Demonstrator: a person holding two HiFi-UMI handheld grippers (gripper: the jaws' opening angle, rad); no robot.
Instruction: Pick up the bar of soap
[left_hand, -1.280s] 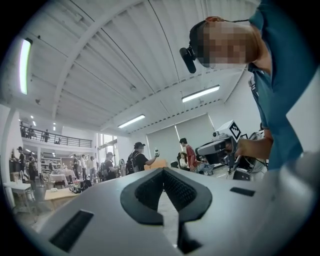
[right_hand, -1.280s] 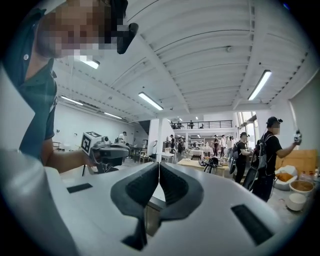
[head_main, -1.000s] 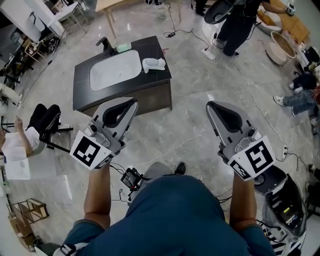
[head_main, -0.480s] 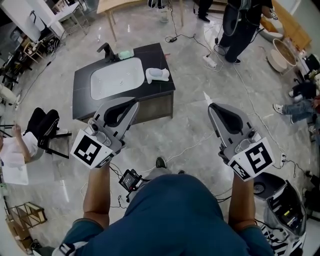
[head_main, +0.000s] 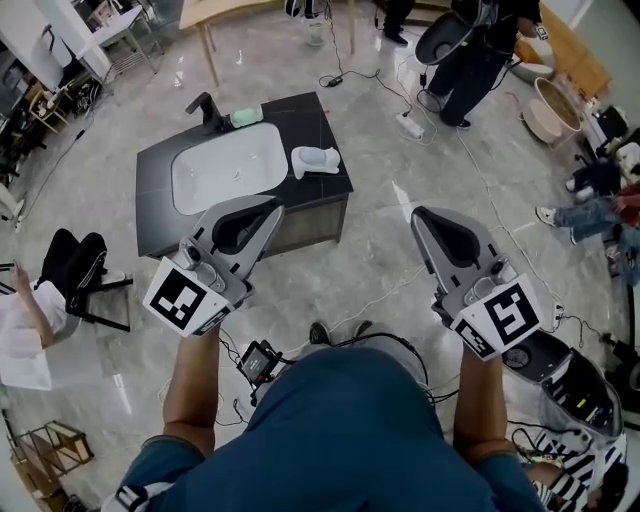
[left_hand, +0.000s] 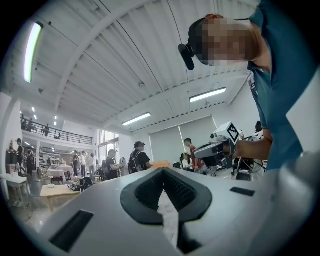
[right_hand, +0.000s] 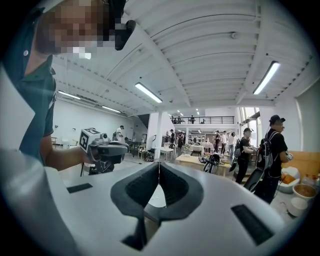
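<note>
A pale green bar of soap (head_main: 246, 117) lies at the back of a dark vanity top (head_main: 325, 190), beside the black tap (head_main: 206, 105). A white basin (head_main: 224, 165) is sunk into that top. My left gripper (head_main: 269, 207) is held over the floor in front of the vanity, well short of the soap, its jaws shut with nothing between them. My right gripper (head_main: 419, 212) hovers to the right over bare floor, also shut and empty. Each gripper view looks level across the hall, and the soap is not in either.
A white dish-shaped thing (head_main: 314, 158) sits on the vanity's right side. Cables (head_main: 480, 160) trail over the grey marble floor. People stand at the back right (head_main: 470, 50) and one sits at the left (head_main: 40, 290). A wooden table (head_main: 250, 15) stands beyond the vanity.
The vanity has slid slightly left and lower in the head view as the person steps forward. Both grippers have kept their places and stayed shut.
</note>
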